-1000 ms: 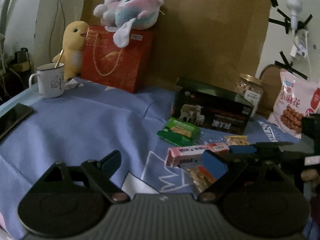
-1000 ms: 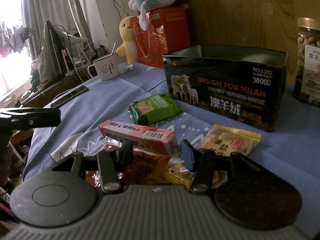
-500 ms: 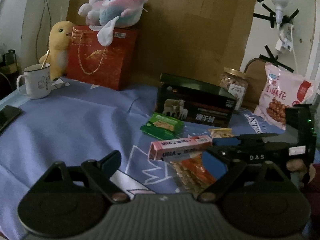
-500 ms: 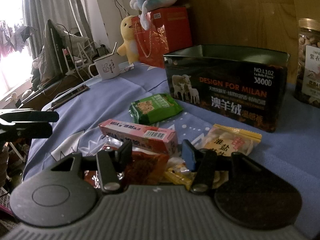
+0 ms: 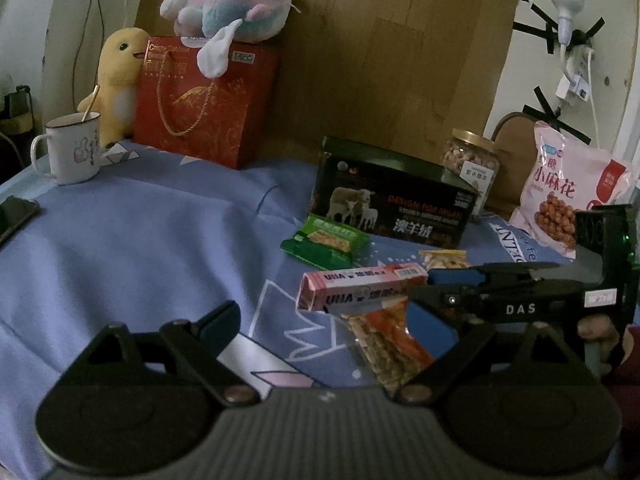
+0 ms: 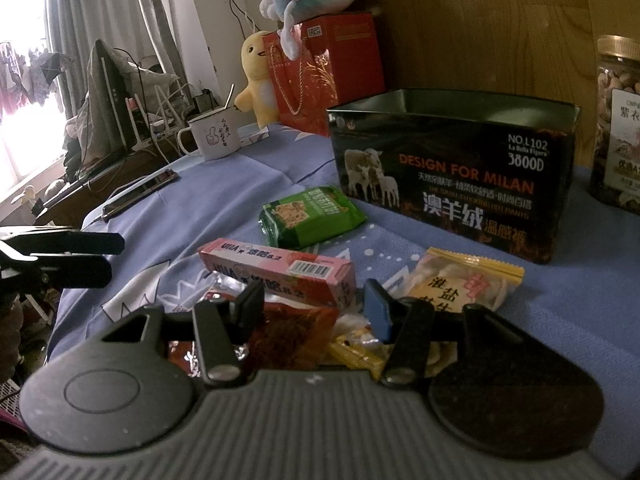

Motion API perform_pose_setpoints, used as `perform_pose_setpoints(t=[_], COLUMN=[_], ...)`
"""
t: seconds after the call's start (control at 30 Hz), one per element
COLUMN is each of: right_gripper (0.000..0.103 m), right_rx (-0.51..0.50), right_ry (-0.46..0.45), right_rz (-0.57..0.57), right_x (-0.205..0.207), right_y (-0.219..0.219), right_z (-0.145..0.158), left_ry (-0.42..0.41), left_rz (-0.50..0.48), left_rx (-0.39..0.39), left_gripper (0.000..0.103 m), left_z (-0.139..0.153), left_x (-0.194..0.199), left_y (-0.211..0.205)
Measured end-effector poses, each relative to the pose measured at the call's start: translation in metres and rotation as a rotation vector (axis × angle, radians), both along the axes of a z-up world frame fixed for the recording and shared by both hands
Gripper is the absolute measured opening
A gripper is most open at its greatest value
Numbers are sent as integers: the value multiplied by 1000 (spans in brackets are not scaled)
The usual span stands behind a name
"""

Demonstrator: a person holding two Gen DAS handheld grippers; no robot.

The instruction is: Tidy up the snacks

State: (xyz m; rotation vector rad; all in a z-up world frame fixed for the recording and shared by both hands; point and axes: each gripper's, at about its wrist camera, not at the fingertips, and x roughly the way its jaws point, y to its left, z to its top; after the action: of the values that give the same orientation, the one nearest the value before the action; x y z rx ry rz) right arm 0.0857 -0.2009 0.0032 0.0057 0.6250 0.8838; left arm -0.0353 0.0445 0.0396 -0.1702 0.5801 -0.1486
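Several snacks lie on the blue cloth (image 5: 160, 248) before an open black tin (image 5: 392, 208) (image 6: 452, 168): a green packet (image 5: 324, 240) (image 6: 312, 216), a pink box (image 5: 360, 284) (image 6: 280, 268), a yellow packet (image 6: 464, 284) and a red-orange packet (image 5: 392, 340) (image 6: 296, 324). My right gripper (image 6: 314, 308) (image 5: 424, 292) hovers low over the red-orange packet. Its jaws stand half apart, and the pads are not pressing on the packet. My left gripper (image 5: 326, 320) (image 6: 112, 260) is wide open and holds nothing, left of the pile.
A nut jar (image 5: 472, 160) and a pink snack bag (image 5: 568, 196) stand right of the tin. At the back left are a red gift bag (image 5: 204, 104) with plush toys and a white mug (image 5: 72, 148). A phone (image 6: 140, 192) lies at the cloth's left edge.
The left wrist view has shifted slightly to the right, so more of the right gripper shows. The right gripper and the snacks have stayed put.
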Motion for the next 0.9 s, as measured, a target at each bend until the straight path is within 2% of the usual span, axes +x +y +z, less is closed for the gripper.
perform_pose_setpoints(t=[0.9], right_gripper=[58], right_rx=[-1], right_ry=[0], right_rz=[-1], right_x=[0], right_y=[0], right_z=[0], left_ry=[15], left_rz=[-36], left_rx=[-15], left_gripper=[95], left_z=[-6], left_x=[3], left_y=[-5])
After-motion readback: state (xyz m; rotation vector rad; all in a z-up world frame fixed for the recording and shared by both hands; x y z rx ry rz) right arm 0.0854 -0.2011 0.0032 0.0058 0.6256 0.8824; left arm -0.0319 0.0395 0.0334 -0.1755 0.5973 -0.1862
